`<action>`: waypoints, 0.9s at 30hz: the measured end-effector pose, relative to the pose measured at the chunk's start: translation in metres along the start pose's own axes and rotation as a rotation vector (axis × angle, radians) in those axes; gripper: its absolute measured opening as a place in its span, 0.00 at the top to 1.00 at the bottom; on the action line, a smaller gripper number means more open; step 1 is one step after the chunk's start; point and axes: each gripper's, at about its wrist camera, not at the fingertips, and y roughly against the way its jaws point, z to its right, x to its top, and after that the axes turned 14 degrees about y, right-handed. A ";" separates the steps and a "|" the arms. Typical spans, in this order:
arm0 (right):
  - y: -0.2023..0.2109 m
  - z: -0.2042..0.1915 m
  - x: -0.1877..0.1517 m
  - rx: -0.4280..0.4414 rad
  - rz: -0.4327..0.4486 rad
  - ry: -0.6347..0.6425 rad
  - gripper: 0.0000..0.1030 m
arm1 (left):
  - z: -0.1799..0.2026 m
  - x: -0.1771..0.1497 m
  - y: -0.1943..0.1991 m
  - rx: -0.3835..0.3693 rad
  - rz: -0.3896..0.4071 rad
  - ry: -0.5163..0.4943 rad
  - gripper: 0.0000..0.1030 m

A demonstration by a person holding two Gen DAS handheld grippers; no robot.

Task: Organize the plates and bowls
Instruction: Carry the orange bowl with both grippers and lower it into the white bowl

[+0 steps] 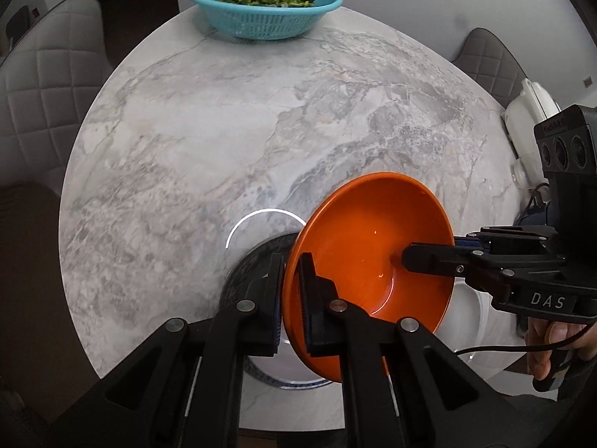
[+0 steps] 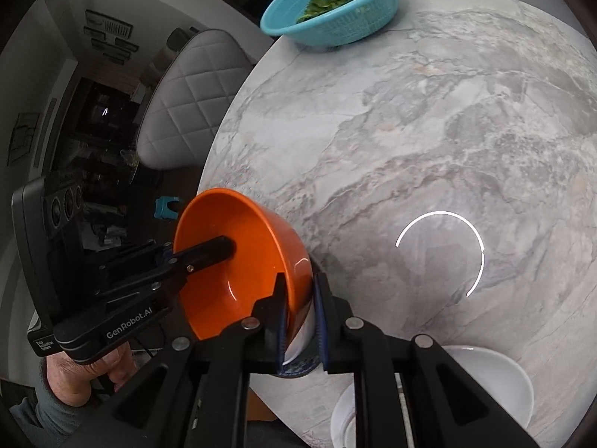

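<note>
left wrist view: both my sets of fingers, left (image 1: 289, 291) and right (image 2: 300, 317), are clamped on opposite rim sections of the orange bowl (image 1: 373, 246), held tilted above the tabletop (image 1: 224, 130); next, level it onto the white dishes (image 2: 485, 380).

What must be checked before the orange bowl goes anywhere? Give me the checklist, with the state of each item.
1. Left tongs shut on the orange bowl at its rim: ok.
2. Right tongs shut on the opposite rim: ok.
3. Bowl level: not ok, it hangs tilted between the two tongs.
4. Bowl empty: ok, nothing loose shows inside.
5. Teal colander out of the way: ok, it sits at the far edge of the table, well apart.
6. Clearance over the white plates below: cannot tell, the tongs hide much of them.
</note>
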 end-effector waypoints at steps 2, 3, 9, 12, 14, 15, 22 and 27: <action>-0.011 -0.013 -0.005 0.004 -0.022 0.015 0.85 | -0.017 -0.015 0.002 0.002 -0.010 0.027 0.93; -0.016 -0.018 -0.007 0.005 -0.035 0.021 0.85 | -0.024 -0.022 0.001 0.004 -0.018 0.040 0.93; -0.041 -0.038 -0.023 -0.030 -0.101 0.041 0.86 | -0.037 -0.047 -0.019 0.017 -0.040 0.069 0.93; -0.048 -0.040 -0.027 -0.052 -0.115 0.039 0.87 | -0.036 -0.049 -0.027 0.035 -0.038 0.050 0.93; -0.051 -0.040 -0.028 -0.070 -0.116 0.036 0.88 | -0.034 -0.044 -0.032 0.034 -0.036 0.042 0.93; -0.052 -0.039 -0.027 -0.083 -0.115 0.039 0.88 | -0.033 -0.043 -0.033 0.037 -0.034 0.037 0.93; -0.057 -0.037 -0.026 -0.147 -0.125 0.056 0.91 | -0.030 -0.040 -0.041 0.038 -0.034 0.025 0.93; -0.058 -0.040 -0.023 -0.182 -0.129 0.083 0.91 | -0.034 -0.038 -0.040 0.017 -0.021 0.050 0.92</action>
